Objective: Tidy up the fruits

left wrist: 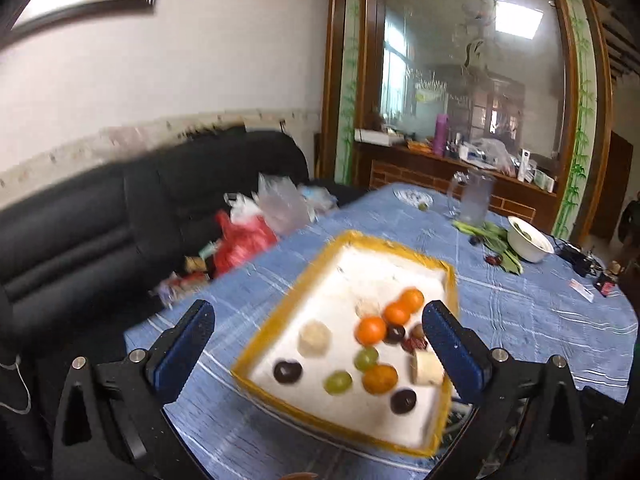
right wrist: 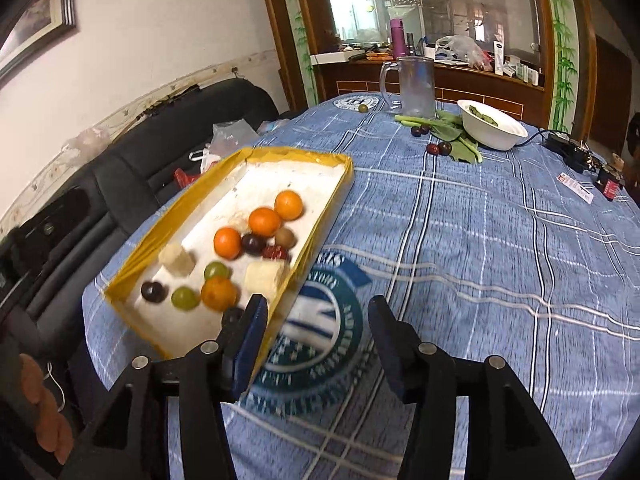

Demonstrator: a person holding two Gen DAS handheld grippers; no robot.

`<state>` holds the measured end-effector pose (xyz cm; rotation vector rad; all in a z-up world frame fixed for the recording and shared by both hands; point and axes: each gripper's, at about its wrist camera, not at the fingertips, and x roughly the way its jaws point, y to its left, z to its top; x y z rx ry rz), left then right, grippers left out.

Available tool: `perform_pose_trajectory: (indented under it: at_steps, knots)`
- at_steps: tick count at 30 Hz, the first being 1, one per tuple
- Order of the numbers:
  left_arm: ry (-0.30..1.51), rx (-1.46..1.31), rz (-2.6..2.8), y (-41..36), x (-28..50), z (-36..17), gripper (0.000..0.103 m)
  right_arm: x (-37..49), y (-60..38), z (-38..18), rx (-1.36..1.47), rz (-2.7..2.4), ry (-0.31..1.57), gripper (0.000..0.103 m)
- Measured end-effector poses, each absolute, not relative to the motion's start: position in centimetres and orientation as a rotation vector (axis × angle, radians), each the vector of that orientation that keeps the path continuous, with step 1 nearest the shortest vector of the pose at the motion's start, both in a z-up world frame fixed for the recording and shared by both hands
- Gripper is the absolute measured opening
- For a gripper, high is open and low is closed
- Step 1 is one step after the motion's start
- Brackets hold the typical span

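A shallow white tray with a yellow rim (left wrist: pixel 280 320) lies on the blue checked tablecloth (right wrist: pixel 480 260). It holds several oranges (left wrist: pixel 371 330), two green grapes (left wrist: pixel 338 383), dark round fruits (left wrist: pixel 287 371) and pale cut chunks (left wrist: pixel 315 338). My left gripper (left wrist: pixel 324 346) is open wide above the tray's near end, with nothing between its pads. In the right wrist view the same tray (right wrist: pixel 160 232) with its oranges (right wrist: pixel 227 243) sits at the left. My right gripper (right wrist: pixel 318 340) is open beside the tray's near right wall, which runs just inside the left finger (right wrist: pixel 250 340).
Farther along the table stand a clear mug (right wrist: pixel 412 86) and a white bowl (right wrist: pixel 492 124) on green leaves (right wrist: pixel 452 132). There are also loose dark fruits (right wrist: pixel 438 148) and one green grape (right wrist: pixel 363 108). Cables and small devices (right wrist: pixel 568 152) lie at the right edge. A black sofa (right wrist: pixel 120 160) with bags is at the left.
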<state>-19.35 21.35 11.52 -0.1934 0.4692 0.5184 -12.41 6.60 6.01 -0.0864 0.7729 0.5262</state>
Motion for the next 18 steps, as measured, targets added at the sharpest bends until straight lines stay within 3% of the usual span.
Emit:
perform_pose_trajectory:
  at_steps: [18]
  knots:
    - [0.615,-0.243,0.493,21.5,-19.2,9.5,0.103,-16.7,10.5,4.9,-0.271,0.567,0.722,0.067]
